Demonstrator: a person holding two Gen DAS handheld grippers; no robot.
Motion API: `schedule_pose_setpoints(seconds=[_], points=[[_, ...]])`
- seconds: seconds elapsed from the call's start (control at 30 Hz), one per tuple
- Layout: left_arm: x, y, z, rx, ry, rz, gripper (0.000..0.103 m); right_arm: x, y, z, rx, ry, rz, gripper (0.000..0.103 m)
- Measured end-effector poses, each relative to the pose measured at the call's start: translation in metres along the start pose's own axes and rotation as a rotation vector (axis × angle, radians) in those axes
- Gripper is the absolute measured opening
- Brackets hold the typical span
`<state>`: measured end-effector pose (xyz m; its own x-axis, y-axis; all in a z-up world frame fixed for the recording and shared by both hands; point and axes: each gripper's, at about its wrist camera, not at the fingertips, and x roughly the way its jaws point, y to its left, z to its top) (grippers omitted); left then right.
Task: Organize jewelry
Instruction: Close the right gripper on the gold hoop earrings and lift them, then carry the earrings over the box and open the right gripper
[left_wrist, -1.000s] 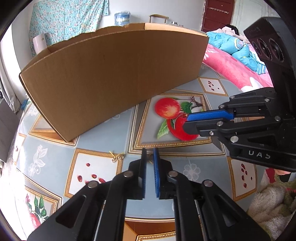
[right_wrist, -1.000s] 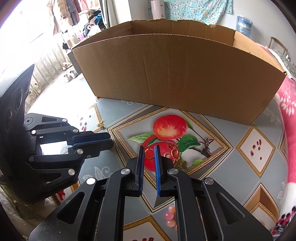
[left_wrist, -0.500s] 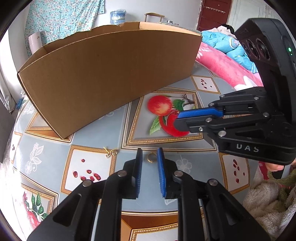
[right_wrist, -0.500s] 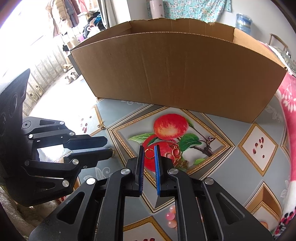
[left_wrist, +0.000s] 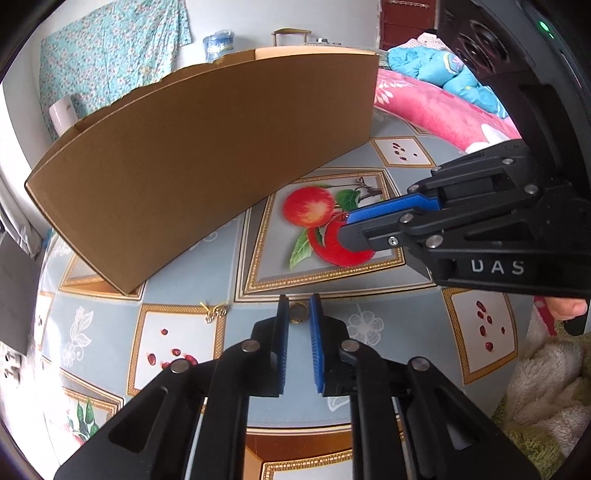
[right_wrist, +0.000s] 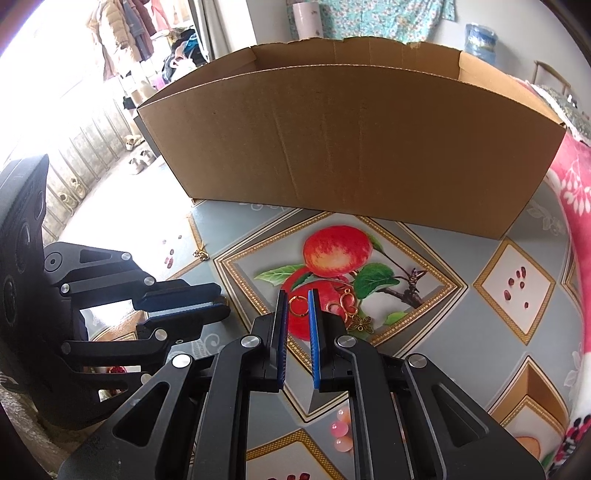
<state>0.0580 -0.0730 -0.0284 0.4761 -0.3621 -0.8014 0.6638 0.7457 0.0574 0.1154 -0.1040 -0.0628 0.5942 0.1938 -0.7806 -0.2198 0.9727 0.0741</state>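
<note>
Left gripper (left_wrist: 298, 314), fingers closing around a gold ring (left_wrist: 298, 313) lying before the box (left_wrist: 207, 162), pads not yet pressing. Right gripper (right_wrist: 297, 306) holds clenched, empty, over more rings (right_wrist: 341, 306), likely awaiting its turn.

A surface (right_wrist: 461, 332) covered in a grey-blue cloth printed with gold-framed fruit pictures. On it stand a large open cardboard box (right_wrist: 351, 147), a gold ring (left_wrist: 298, 313), a small gold charm (left_wrist: 214, 312), a cluster of gold rings and charms (right_wrist: 345, 308) (lying on the printed apple), and pink beads (right_wrist: 341, 432).
</note>
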Motion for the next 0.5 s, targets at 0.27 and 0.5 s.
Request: schedule_pose_setpoints(seconds=[0.27,0.5], points=[[0.000,0.001,-0.001,-0.001,-0.015,0.006,0.009,-0.006,-0.005,-0.003,0.008,-0.013,0.007,0.008],[-0.026,0.003,0.005,-0.011,-0.072,0.021,0.009,-0.027,-0.009,0.001,0.006,-0.055,0.013,0.008]])
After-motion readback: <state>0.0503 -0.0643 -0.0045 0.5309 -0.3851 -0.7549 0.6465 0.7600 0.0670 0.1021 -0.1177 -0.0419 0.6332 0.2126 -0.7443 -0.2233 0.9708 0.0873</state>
